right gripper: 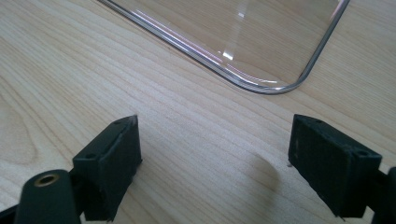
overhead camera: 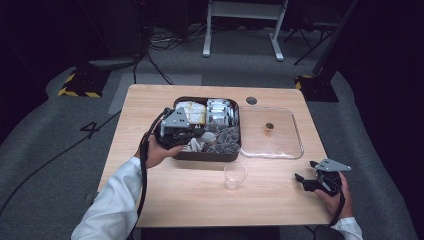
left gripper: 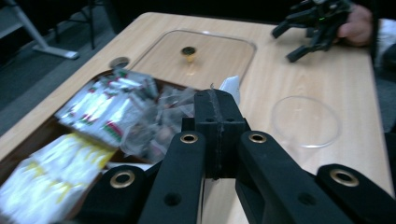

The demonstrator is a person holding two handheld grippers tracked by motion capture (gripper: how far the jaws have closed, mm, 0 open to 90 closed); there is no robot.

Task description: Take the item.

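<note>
A dark box [overhead camera: 182,155] on the table holds several packets: yellow-and-white ones [overhead camera: 192,111], silvery ones [overhead camera: 220,111] and dark see-through ones [overhead camera: 227,137]. My left gripper [overhead camera: 200,136] hangs over the box's front left part. In the left gripper view its jaws [left gripper: 215,100] are pressed together, and a white packet [left gripper: 232,87] sticks out past their tips. A clear cup [overhead camera: 235,175] stands in front of the box. My right gripper [overhead camera: 301,182] rests open at the table's front right, with bare wood between its jaws [right gripper: 215,158].
A clear lid [overhead camera: 295,145] with a small knob [overhead camera: 269,126] lies flat to the right of the box; its rounded corner [right gripper: 280,88] is just ahead of the right gripper. A cable hole [overhead camera: 251,100] sits at the table's far edge.
</note>
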